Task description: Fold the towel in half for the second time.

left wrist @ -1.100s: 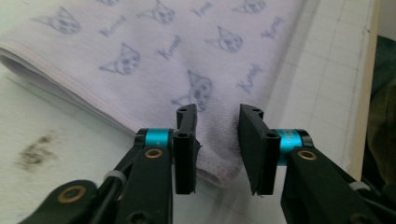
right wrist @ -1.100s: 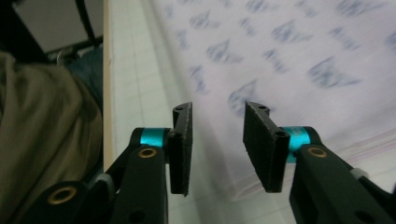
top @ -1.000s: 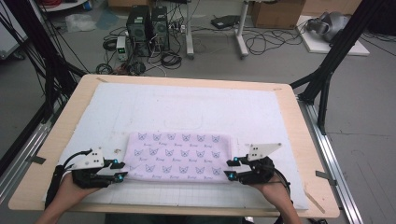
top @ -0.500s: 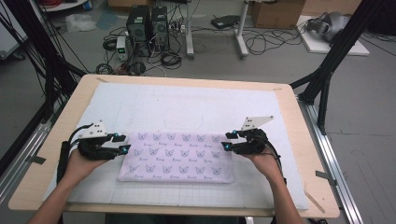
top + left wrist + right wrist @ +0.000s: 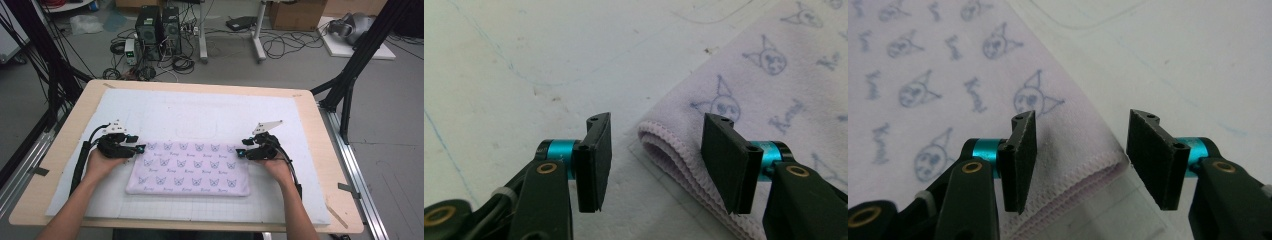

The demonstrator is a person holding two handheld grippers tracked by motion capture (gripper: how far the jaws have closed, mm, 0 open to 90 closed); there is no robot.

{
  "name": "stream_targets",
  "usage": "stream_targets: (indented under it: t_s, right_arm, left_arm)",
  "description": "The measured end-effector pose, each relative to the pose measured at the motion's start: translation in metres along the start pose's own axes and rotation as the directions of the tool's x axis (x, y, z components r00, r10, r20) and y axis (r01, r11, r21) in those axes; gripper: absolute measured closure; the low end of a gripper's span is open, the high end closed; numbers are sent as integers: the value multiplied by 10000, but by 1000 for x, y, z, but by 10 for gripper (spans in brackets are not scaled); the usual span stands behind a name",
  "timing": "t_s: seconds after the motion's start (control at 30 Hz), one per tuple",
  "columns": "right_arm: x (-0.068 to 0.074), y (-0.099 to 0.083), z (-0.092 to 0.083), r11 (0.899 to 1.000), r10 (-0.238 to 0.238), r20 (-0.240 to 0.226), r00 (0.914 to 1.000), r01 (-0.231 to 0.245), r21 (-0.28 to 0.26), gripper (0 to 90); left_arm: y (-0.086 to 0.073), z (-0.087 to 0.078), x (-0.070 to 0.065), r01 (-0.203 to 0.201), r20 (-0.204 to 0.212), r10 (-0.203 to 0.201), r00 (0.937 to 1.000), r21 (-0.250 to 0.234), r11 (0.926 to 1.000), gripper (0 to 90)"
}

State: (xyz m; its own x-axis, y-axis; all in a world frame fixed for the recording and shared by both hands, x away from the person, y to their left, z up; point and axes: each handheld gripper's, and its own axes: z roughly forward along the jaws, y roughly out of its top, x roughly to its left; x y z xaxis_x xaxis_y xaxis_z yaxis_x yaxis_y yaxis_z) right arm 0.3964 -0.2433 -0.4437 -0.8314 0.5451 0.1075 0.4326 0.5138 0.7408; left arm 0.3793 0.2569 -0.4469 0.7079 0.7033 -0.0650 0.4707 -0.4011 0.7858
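A lilac towel (image 5: pixel 190 170) printed with small cat faces lies folded flat on the white mat (image 5: pixel 210 112). My left gripper (image 5: pixel 141 148) rests at the towel's far left corner, and my right gripper (image 5: pixel 239 151) at its far right corner. In the left gripper view, the left gripper (image 5: pixel 656 145) is open, and the towel's layered corner (image 5: pixel 674 150) lies loose between the jaws. In the right gripper view, the right gripper (image 5: pixel 1080 145) is open over the stitched corner (image 5: pixel 1083 170). The pads of neither gripper press on the cloth. Both pairs of jaws have just been opening.
The mat covers most of the wooden table (image 5: pixel 65 165). Black frame posts (image 5: pixel 350 85) stand at the table's right and left sides. Computer cases (image 5: pixel 157 27) and cables lie on the floor beyond the far edge. Bare mat stretches beyond the towel.
Both hands have moved away from the person, from the towel's near edge to its far corners. Both pairs of jaws stand wider apart than before.
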Motion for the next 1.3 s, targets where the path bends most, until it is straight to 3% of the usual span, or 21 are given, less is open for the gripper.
stream_targets:
  t_s: [0.13, 0.23, 0.33, 0.4, 0.5, 0.6, 0.67, 0.8, 0.9, 1.07, 1.13, 1.17, 1.23, 1.3]
  right_arm:
    - [0, -5, 3, 9996, 231, -103, 9997, -233, -175, 486]
    - [1, -7, 2, 9991, 289, -132, 9995, -293, -294, 538]
    - [1, -7, 1, 9991, 344, -458, 9984, -355, -248, 662]
    - [3, -7, 1, 9993, 286, -585, 9979, -300, -229, 724]
    - [6, -4, -1, 10000, 19, -594, 9982, -24, -77, 777]
    - [10, 0, -7, 9990, -384, -432, 9983, 374, -234, 794]
    - [9, 5, -15, 9980, -433, -323, 9985, 417, -470, 796]
    - [3, 22, -26, 9957, -640, 229, 9977, 653, -659, 796]
    - [-7, 36, -31, 9962, -564, 559, 9968, 599, -633, 796]
    - [-25, 62, -35, 9956, -589, 1025, 9930, 660, -669, 786]
    - [-34, 71, -31, 9964, -630, 1377, 9885, 702, -482, 723]
    - [-38, 72, -28, 9975, -492, 1508, 9873, 563, -431, 656]
    - [-46, 72, -20, 9990, 10, 1755, 9845, 67, -435, 599]
    - [-48, 68, -14, 9995, 224, 1561, 9875, -188, -246, 535]
  left_arm:
    - [-1, 2, 1, 178, 261, -177, 9995, -11, 9998, 485]
    - [-1, 2, 0, 126, 575, -126, 9983, 9, 9999, 590]
    - [-1, 2, 0, 345, 687, -348, 9970, 60, 9994, 646]
    - [-1, 1, -2, 284, 737, -289, 9969, 76, 9996, 699]
    - [1, -1, -6, -14, 568, 15, 9984, -16, 10000, 808]
    - [5, -4, -9, -228, 234, 236, 9994, -342, 9992, 825]
    - [10, -7, -8, -125, 84, 131, 9999, -665, 9977, 826]
    - [33, -11, -5, -457, -458, 415, 9981, -949, 9944, 828]
    - [52, -12, 3, -294, -604, 226, 9979, -1145, 9930, 828]
    - [82, -4, 18, -467, -888, 375, 9953, -1043, 9934, 827]
    - [88, 5, 24, -532, -1226, 436, 9915, -761, 9957, 778]
    - [90, 10, 28, -354, -1573, 260, 9872, -574, 9977, 703]
    - [87, 13, 34, 82, -1517, -163, 9883, -540, 9985, 634]
    - [82, 13, 36, 152, -1259, -197, 9919, -369, 9992, 620]
